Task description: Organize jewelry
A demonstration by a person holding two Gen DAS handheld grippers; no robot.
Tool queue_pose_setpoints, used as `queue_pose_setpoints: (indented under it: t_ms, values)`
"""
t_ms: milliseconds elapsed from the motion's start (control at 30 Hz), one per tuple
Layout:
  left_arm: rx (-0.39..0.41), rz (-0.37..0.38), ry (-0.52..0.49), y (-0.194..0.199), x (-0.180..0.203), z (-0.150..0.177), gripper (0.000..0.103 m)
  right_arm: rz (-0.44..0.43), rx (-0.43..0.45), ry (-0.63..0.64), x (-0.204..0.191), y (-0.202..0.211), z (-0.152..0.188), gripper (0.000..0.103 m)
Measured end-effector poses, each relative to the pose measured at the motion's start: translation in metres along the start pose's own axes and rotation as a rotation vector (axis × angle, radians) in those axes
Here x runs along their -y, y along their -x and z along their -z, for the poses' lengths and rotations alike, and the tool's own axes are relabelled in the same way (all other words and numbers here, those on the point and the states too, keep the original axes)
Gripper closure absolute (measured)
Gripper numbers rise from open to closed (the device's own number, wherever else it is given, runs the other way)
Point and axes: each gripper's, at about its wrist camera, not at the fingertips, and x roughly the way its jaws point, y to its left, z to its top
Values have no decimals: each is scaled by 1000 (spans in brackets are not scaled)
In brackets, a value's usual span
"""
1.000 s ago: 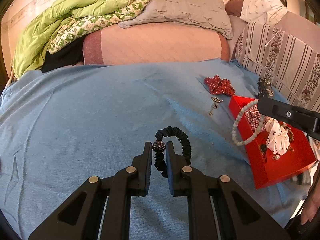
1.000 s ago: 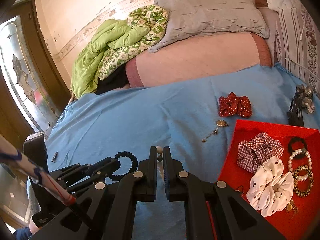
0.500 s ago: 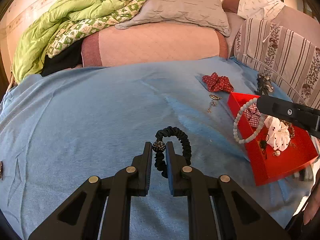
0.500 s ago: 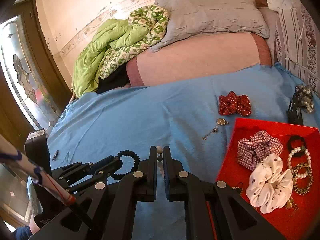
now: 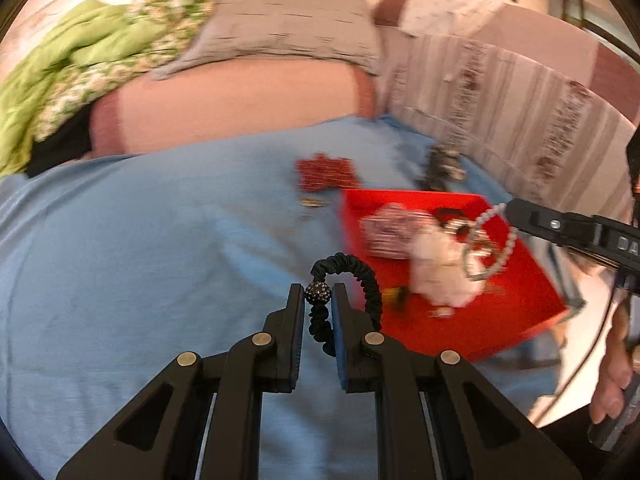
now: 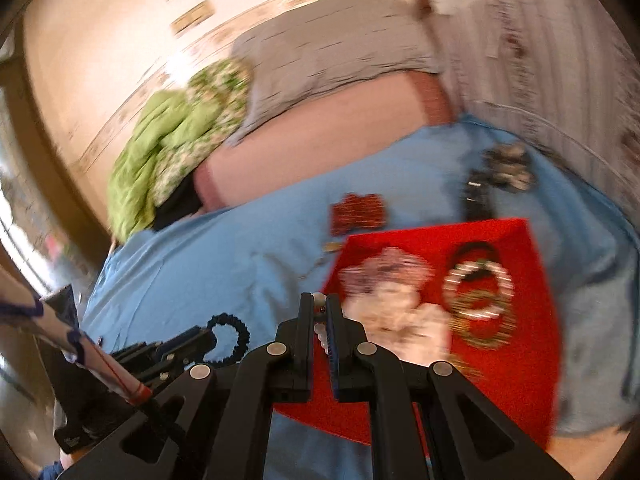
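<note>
Both grippers loaded: left gripper (image 5: 317, 300) clamped on black beaded bracelet (image 5: 352, 276), right gripper (image 6: 319, 312) pinching pearl bracelet (image 5: 494, 240). Red tray (image 5: 516, 320) on bed lies right of left gripper; right gripper nearer, above it.

Both views are motion-blurred. Items in the red tray (image 6: 516, 364) smear together; individual pieces are indistinguishable. The dark object (image 6: 502, 168) at 12 o'clock from the tray is unidentifiable. The hand (image 5: 616, 364) is cut off at the 4 o'clock edge.
</note>
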Motion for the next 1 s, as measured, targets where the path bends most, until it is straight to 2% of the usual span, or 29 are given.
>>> queue_pose_setpoints:
  t_ms: [133,233,400,467,533,633,667,700,767,833,900,1000]
  values:
    - [-44,97,-47,-20,52,1,90,42,-32,-107,40,11,4,97]
    - [-88,137,-77,-37,80,8,90,37,-78,-176,63,10,10,97]
    - [-149,134,-116,-59,104,23,90,76,-151,-205,78,4,20,96]
    - [-149,119,-122,-60,106,24,90,99,-173,-224,84,3,23,96]
    - [-152,112,-125,-60,107,24,90,134,-182,-214,86,2,24,80]
    - [-147,97,-128,-56,106,22,82,143,-143,-195,84,9,21,68]
    - [-140,88,-130,-54,107,22,74,164,-117,-175,80,13,20,68]
    - [-131,79,-134,-51,107,22,70,169,-100,-164,77,16,19,67]
    - [-117,63,-145,-45,108,21,70,181,-60,-146,73,23,16,66]
    - [-102,44,-155,-37,109,21,68,222,-12,-120,67,32,14,58]
    - [-83,20,-158,-27,107,22,56,274,39,-97,63,43,13,49]
    - [-37,-22,-162,-4,100,26,47,344,108,-46,52,61,17,43]
